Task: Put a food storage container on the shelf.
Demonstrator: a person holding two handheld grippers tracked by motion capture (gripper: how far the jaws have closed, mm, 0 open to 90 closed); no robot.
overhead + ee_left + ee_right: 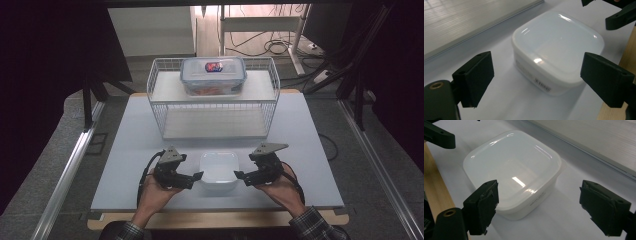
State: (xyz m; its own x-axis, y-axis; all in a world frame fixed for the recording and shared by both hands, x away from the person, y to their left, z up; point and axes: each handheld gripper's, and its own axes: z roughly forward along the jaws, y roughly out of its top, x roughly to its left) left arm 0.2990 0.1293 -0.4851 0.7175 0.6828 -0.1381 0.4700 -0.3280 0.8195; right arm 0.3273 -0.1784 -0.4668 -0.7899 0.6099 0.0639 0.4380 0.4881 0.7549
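Observation:
A white square plastic container (219, 171) with its lid on sits near the front of the white table. My left gripper (196, 179) is just left of it, jaws wide open, nothing held. My right gripper (241, 177) is just right of it, also open and empty. In the left gripper view the container (557, 47) lies ahead between the two black jaws of my left gripper (541, 76). From the right gripper view, the container (512, 168) sits ahead and to the left of my right gripper (537, 206).
A white wire basket rack (214, 100) stands behind the container. On its upper shelf rests a clear lidded box (213, 75) with orange contents. The table's wooden front edge (215, 219) runs close below the hands.

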